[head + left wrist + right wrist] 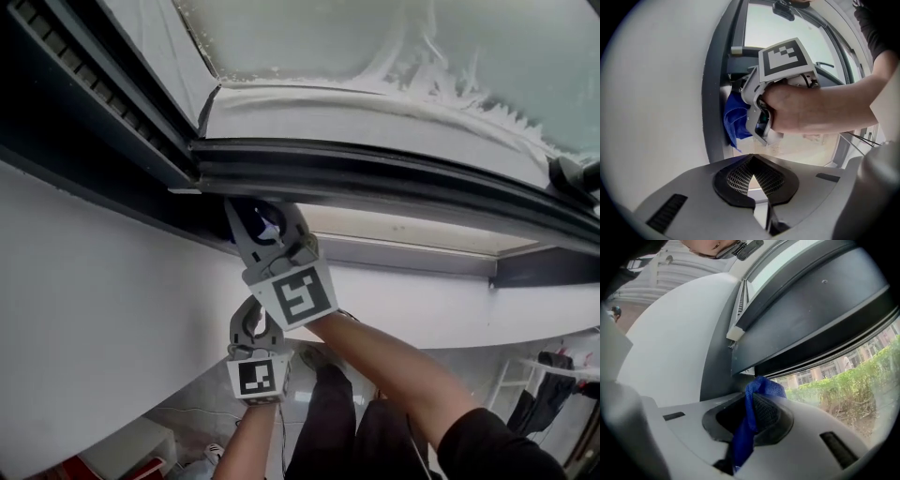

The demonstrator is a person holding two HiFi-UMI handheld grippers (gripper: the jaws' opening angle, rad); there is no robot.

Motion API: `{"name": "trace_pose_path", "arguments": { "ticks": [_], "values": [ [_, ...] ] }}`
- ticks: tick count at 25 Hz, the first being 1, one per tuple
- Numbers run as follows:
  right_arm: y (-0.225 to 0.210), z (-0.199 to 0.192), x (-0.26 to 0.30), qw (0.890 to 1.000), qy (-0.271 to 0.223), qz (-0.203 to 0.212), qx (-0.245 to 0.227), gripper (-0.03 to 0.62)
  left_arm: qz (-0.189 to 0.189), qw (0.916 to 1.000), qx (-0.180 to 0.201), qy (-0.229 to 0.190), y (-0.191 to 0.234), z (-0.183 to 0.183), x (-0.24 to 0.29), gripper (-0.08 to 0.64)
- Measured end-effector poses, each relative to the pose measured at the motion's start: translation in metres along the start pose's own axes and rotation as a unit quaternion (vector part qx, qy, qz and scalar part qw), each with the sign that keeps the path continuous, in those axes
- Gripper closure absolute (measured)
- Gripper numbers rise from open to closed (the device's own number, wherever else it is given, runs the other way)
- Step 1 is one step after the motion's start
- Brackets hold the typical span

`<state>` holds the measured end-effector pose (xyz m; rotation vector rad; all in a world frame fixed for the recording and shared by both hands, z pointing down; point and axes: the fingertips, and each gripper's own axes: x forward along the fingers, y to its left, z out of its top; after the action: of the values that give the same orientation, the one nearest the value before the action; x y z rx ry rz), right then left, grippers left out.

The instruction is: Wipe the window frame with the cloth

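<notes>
Pinching the blue cloth (763, 389) tightly between its pads, the right claw (260, 225) holds the bunched fabric against the dark window frame (375, 178), at the frame's lower corner beside the white wall (112, 281). The left claw (752, 174) hangs just below the frame, behind the right one, its jaws pressed together on nothing.

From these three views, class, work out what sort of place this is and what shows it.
Likely indoors at a window: a dark window frame in a white wall, bushes and buildings outside, and a blue cloth in the right claw at the frame.
</notes>
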<state>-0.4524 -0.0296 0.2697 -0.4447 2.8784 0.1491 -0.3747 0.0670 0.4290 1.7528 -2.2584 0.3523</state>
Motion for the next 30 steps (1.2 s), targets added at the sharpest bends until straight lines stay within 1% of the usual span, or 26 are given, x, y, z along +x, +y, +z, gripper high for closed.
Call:
{"name": "trace_pose_path", "arguments": {
  "ticks": [3,5,7,10,13,17,21,24,25,28,30],
  "values": [
    [-0.003,-0.005,-0.016,1.0,0.012,0.004,0.002,0.566,0.002,0.9999,0.005,0.016,-0.003,-0.014,-0.011,0.557],
    [-0.002,-0.008,-0.031,0.999,0.029,0.015,-0.011,0.566,0.006,0.9995,0.003,0.03,-0.007,-0.021,-0.02,0.557],
    [-0.002,-0.006,-0.048,0.999,0.042,0.025,-0.022,0.566,0.01,0.9995,0.001,0.032,-0.013,-0.023,-0.027,0.557],
    [-0.006,0.006,-0.076,0.998,0.044,0.031,-0.023,0.566,0.009,0.9996,0.009,0.027,-0.026,-0.016,-0.038,0.557],
    [-0.013,0.024,-0.106,0.999,0.037,0.027,-0.017,0.566,0.0,0.9998,0.02,0.01,-0.047,0.002,-0.046,0.557],
    [-0.025,0.061,-0.152,1.0,0.018,0.014,-0.015,0.566,-0.019,0.9989,0.035,-0.023,-0.083,0.037,-0.06,0.557],
    [-0.033,0.102,-0.211,1.0,0.019,0.002,-0.021,0.566,-0.039,0.9972,0.046,-0.043,-0.137,0.07,-0.086,0.557],
    [-0.037,0.127,-0.261,0.999,0.043,0.004,-0.029,0.566,-0.062,0.9959,0.038,-0.055,-0.18,0.092,-0.112,0.557],
    [-0.039,0.135,-0.276,0.998,0.047,0.004,-0.03,0.566,-0.067,0.995,0.042,-0.061,-0.191,0.1,-0.119,0.557],
    [-0.041,0.164,-0.325,0.999,0.032,0.0,-0.03,0.566,-0.08,0.9907,0.066,-0.087,-0.229,0.122,-0.14,0.557],
    [-0.038,0.175,-0.361,0.998,0.038,0.0,-0.04,0.566,-0.086,0.9883,0.074,-0.101,-0.254,0.131,-0.156,0.557]
  ]
}}
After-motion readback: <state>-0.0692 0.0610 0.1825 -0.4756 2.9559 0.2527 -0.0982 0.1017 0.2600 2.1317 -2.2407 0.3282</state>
